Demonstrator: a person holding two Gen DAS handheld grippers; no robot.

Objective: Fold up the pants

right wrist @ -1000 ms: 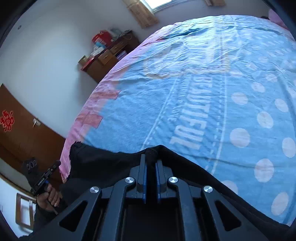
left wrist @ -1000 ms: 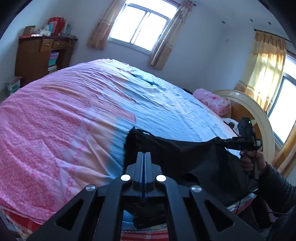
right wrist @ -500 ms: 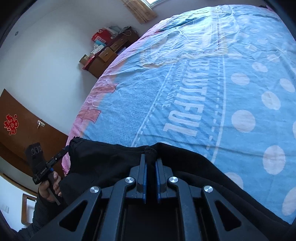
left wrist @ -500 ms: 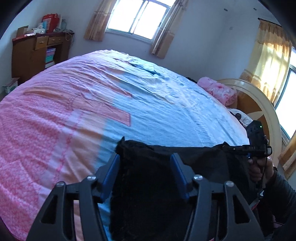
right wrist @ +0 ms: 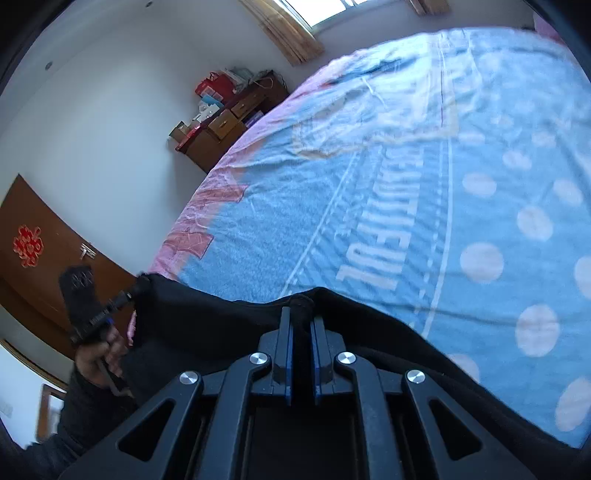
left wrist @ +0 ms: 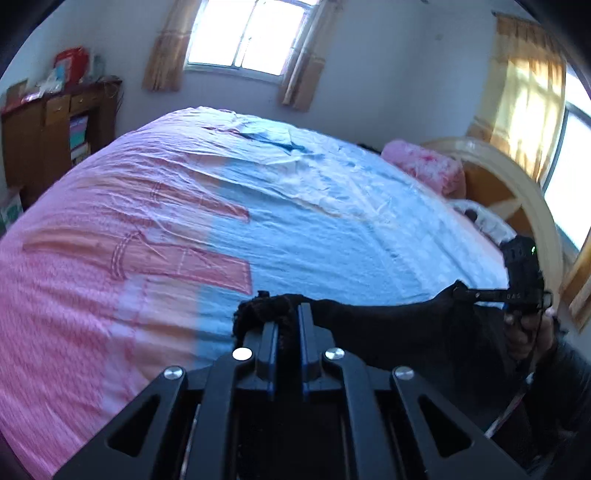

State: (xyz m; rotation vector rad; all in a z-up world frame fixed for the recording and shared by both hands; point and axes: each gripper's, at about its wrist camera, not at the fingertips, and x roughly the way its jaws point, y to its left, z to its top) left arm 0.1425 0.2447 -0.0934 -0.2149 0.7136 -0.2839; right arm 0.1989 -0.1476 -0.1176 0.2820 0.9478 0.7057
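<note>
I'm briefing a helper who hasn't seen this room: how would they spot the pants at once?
Find the big bed with the pink and blue bedspread. At its near edge the pants hang stretched between the left gripper and the right gripper, each pinching the top edge. They are the only black cloth on the bed.

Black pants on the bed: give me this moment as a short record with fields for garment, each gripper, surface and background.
garment: black pants, top edge stretched between the two grippers above the bed
left gripper: jaws have just been closing, now shut on a bunched corner of the pants
right gripper: shut on the pants edge
surface: bed sheet, pink and blue
background: wooden cabinet, window, pink pillow
</note>
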